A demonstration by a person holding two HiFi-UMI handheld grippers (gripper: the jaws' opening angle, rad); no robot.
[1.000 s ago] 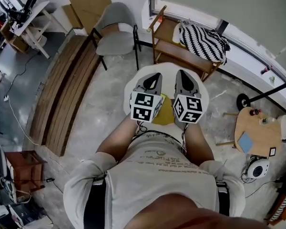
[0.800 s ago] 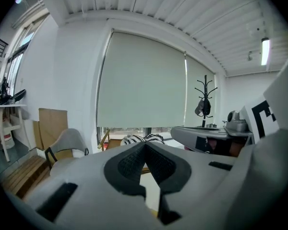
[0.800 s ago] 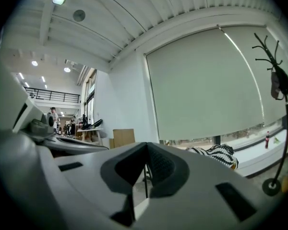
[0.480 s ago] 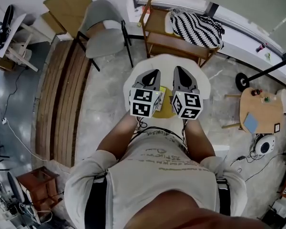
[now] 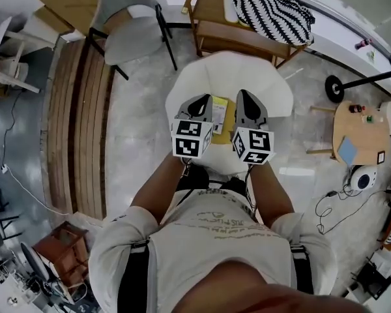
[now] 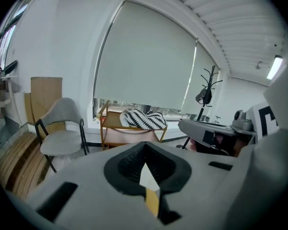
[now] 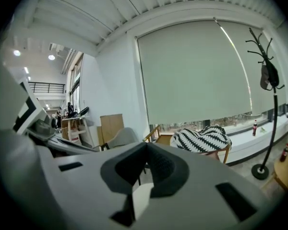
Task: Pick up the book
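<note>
A yellow book point(image 5: 220, 113) lies on a round white table point(image 5: 229, 77), seen in the head view between my two grippers. My left gripper point(image 5: 206, 100) hangs over the book's left edge and my right gripper point(image 5: 242, 96) over its right edge, both just above the tabletop. In the left gripper view the jaws of the left gripper point(image 6: 144, 146) are shut and empty, with a sliver of the yellow book point(image 6: 152, 202) showing through the notch. Those of the right gripper point(image 7: 146, 146) look shut too, with only white tabletop point(image 7: 141, 198) below them.
A grey chair point(image 5: 133, 28) stands beyond the table at left. A wooden rack point(image 5: 212, 28) holding a black-and-white striped cushion point(image 5: 270, 12) stands behind it. A small round wooden side table point(image 5: 362, 132) is at right. Wooden slats point(image 5: 78, 122) run along the left.
Both grippers have sunk towards the white table, side by side, and the table now fills more of the head view. Their jaws have stayed shut.
</note>
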